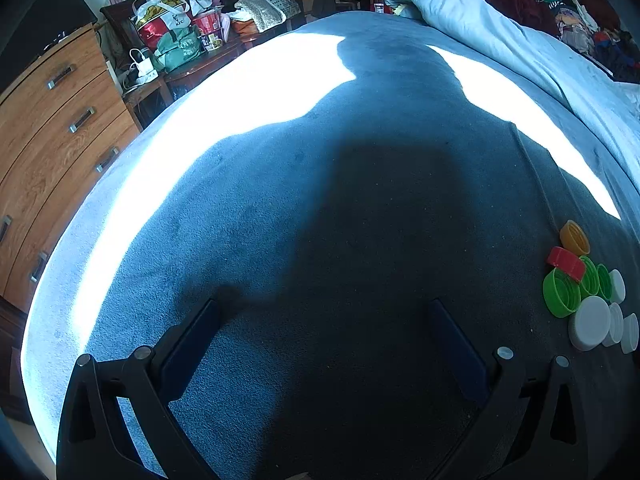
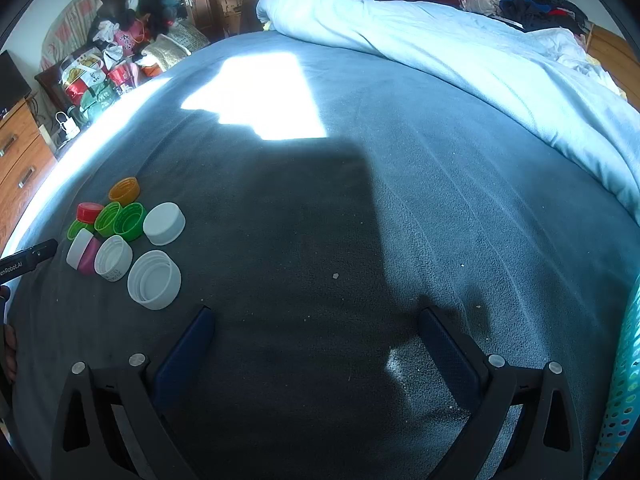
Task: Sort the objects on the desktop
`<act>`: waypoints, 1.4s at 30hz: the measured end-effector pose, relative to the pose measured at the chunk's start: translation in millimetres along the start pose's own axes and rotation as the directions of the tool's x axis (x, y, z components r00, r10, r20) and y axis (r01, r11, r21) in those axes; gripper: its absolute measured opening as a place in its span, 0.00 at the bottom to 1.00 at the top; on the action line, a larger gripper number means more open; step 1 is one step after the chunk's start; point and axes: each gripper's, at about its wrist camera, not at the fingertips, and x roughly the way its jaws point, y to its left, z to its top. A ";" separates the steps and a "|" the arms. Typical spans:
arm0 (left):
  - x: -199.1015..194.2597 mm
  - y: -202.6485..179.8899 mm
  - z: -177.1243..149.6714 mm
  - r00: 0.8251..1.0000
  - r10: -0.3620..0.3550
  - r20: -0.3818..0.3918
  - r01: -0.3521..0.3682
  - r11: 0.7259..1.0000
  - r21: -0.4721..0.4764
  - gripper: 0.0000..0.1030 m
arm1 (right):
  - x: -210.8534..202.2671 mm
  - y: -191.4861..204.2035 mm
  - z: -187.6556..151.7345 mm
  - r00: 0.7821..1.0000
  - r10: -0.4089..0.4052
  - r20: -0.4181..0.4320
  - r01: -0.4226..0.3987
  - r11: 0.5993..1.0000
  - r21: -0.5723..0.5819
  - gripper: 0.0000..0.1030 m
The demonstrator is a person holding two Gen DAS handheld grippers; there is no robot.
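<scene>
A cluster of several bottle caps lies on the blue-grey bedspread. In the right wrist view I make out an orange cap, a red cap, green caps, a pink-and-white cap and white caps, all left of my right gripper. That gripper is open and empty over bare fabric. In the left wrist view the same pile, with its orange cap, red cap and white cap, sits at the right edge. My left gripper stands open and empty, well left of the pile.
A rolled pale blue duvet lies along the far right of the bed. A wooden chest of drawers and a cluttered side table stand to the left. A teal perforated basket shows at the right edge. The left gripper's tip enters the right wrist view.
</scene>
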 end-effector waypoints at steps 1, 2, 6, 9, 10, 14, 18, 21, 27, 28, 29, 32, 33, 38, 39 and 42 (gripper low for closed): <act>0.1 0.0 -0.1 1.000 0.000 0.000 0.000 1.000 0.000 0.99 | 0.1 0.5 0.3 1.000 0.000 0.000 0.000 1.000 0.000 1.00; 0.4 0.0 -0.2 1.000 0.000 -0.001 0.000 1.000 0.000 0.99 | 0.0 0.1 0.1 1.000 0.000 0.000 0.000 1.000 0.000 1.00; 0.6 0.2 0.5 1.000 -0.005 -0.003 0.005 1.000 -0.004 0.99 | 0.2 0.8 0.5 1.000 0.000 0.000 0.000 1.000 0.000 1.00; 1.5 1.4 1.9 1.000 -0.010 -0.009 0.010 1.000 -0.001 0.99 | 0.1 -0.3 0.1 1.000 0.000 0.000 0.000 1.000 0.000 1.00; 1.8 1.7 2.1 1.000 -0.011 -0.009 0.011 1.000 0.001 0.99 | 0.2 0.2 0.3 1.000 0.000 0.000 0.000 1.000 0.000 1.00; 1.9 0.6 2.0 1.000 -0.004 -0.013 0.004 1.000 0.005 0.99 | 0.3 0.5 0.6 1.000 0.000 0.000 0.000 1.000 0.001 1.00; 2.2 -0.9 2.3 1.000 -0.004 -0.011 0.004 1.000 0.004 0.99 | 0.1 -0.2 0.3 1.000 0.000 0.000 0.000 1.000 0.001 1.00; 2.2 -1.4 1.9 1.000 -0.003 -0.009 0.003 1.000 0.003 0.99 | 0.2 -0.1 0.4 1.000 0.000 0.000 0.000 1.000 0.001 1.00; 1.1 -1.8 0.2 1.000 0.000 -0.005 0.000 1.000 0.002 0.99 | 0.2 1.1 0.9 1.000 0.000 0.000 0.000 1.000 0.001 1.00; 0.9 -2.2 -0.2 1.000 -0.001 -0.004 0.001 1.000 0.001 0.99 | 0.0 0.2 0.4 1.000 0.000 0.000 0.000 1.000 0.001 1.00; 1.2 -2.0 -0.4 1.000 -0.001 -0.003 0.001 1.000 0.000 0.99 | 0.1 0.5 0.6 1.000 0.000 0.000 0.000 1.000 0.001 1.00; 1.2 -2.3 -0.9 1.000 -0.001 0.000 0.001 1.000 -0.001 0.99 | -0.1 0.6 0.6 1.000 0.000 0.000 0.000 1.000 0.001 1.00; 1.2 -2.4 -1.0 1.000 -0.002 0.000 0.002 1.000 -0.002 0.99 | -0.1 0.6 0.6 1.000 0.000 0.000 0.000 1.000 0.001 1.00; 1.8 -2.7 -0.6 1.000 0.001 0.000 -0.001 1.000 -0.002 0.99 | 0.1 1.4 1.0 1.000 0.000 0.000 0.000 1.000 0.001 1.00; 1.9 -2.7 -0.9 1.000 0.001 0.000 -0.001 1.000 -0.002 0.99 | 0.1 1.4 1.0 1.000 0.000 0.000 0.000 1.000 0.001 1.00; 2.0 -2.4 -0.8 1.000 0.001 0.000 -0.001 1.000 -0.002 0.99 | 0.1 1.4 1.0 1.000 0.000 0.000 0.000 1.000 0.001 1.00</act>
